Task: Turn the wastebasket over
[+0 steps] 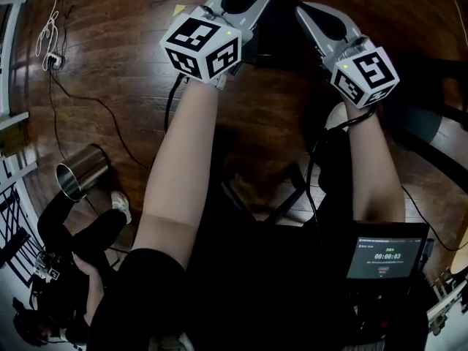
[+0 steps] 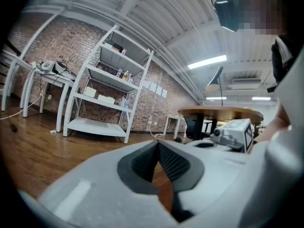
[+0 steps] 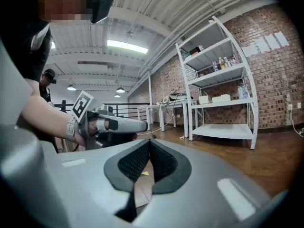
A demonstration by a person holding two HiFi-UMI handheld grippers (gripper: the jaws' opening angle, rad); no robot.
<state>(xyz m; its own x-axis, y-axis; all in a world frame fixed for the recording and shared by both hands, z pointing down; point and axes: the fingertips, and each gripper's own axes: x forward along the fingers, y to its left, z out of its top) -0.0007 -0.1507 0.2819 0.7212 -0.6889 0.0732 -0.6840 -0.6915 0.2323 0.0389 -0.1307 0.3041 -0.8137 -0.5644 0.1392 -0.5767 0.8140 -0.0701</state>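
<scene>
**Both grippers shut and empty, wastebasket waiting off to the left**

The left gripper [image 2: 157, 143] is pressing its jaws together, tips meeting, with nothing caught between them. The right gripper [image 3: 149, 141] is doing the same: closed tight and gripping nothing. Both are pointing out ahead side by side, near each other but apart, above the wooden floor [image 1: 131, 64]. The wastebasket [image 1: 86, 168], a shiny metal one, is sitting on that floor well off to the left of both grippers. Its open mouth is showing toward the lower left in the head view, and neither gripper is touching it. A black cable [image 1: 102, 108] is trailing across the boards near it. A white shelf [image 2: 95, 126] is standing against the brick wall.
</scene>
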